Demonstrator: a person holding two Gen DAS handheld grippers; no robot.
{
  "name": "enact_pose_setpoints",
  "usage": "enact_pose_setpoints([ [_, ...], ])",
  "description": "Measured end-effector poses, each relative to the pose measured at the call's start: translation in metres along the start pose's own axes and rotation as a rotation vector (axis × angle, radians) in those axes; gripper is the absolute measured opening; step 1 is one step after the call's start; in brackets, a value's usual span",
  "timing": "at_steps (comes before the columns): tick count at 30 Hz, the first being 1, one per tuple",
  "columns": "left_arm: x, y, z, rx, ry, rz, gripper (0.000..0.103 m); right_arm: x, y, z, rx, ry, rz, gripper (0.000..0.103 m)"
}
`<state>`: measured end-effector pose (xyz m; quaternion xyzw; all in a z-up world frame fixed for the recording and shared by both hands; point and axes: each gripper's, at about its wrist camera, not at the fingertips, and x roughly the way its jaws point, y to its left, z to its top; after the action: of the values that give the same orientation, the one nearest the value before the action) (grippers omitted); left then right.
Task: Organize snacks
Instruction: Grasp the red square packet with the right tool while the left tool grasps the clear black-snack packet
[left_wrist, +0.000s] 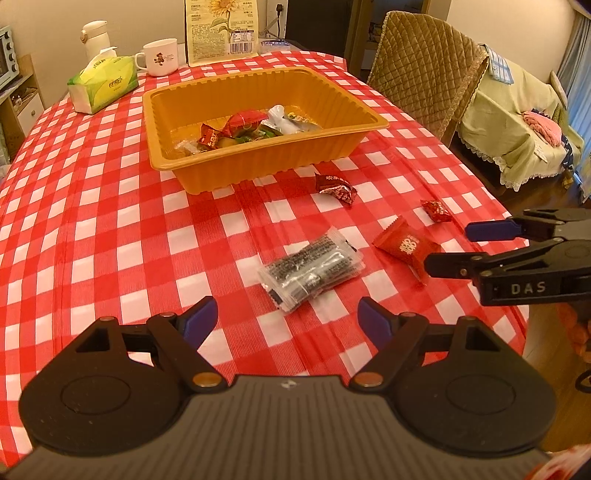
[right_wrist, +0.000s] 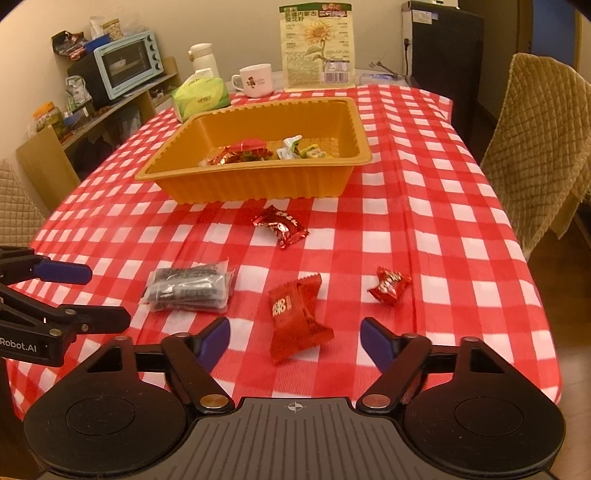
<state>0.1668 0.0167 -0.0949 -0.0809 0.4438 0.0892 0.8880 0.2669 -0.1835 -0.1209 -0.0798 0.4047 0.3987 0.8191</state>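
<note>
An orange tray (left_wrist: 192, 99) (right_wrist: 258, 184) holds several wrapped snacks. Loose on the checked cloth lie a clear packet of dark snacks (left_wrist: 312, 267) (right_wrist: 190, 286), a flat red packet (left_wrist: 404, 247) (right_wrist: 295, 315), a dark red candy (left_wrist: 336, 186) (right_wrist: 280, 225) near the tray, and a small red candy (left_wrist: 436, 210) (right_wrist: 389, 284). My left gripper (left_wrist: 288, 321) (right_wrist: 99, 295) is open, just short of the clear packet. My right gripper (right_wrist: 295, 339) (left_wrist: 447, 247) is open, its fingers either side of the flat red packet's near end.
At the table's far end stand a tissue pack (left_wrist: 103, 81), a white mug (left_wrist: 160, 57), a white flask (left_wrist: 94, 37) and a sunflower-seed bag (left_wrist: 221, 29). A quilted chair (left_wrist: 424, 66) stands at the right. The table edge drops off at the right.
</note>
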Motion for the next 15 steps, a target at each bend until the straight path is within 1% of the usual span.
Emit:
enact_pose_setpoints([
  [3,0.004,0.003,0.003,0.003,0.004,0.001,0.081,0.009,0.001,0.004,-0.012,0.008,-0.001,0.065],
  [9,0.010,0.009,0.007,0.000,0.011,0.002,0.081,0.024,0.003,0.009,-0.029,0.026,-0.002,0.057],
  [15,0.015,0.014,0.009,0.000,0.023,0.001,0.081,0.037,0.004,0.012,-0.035,0.043,-0.005,0.053],
])
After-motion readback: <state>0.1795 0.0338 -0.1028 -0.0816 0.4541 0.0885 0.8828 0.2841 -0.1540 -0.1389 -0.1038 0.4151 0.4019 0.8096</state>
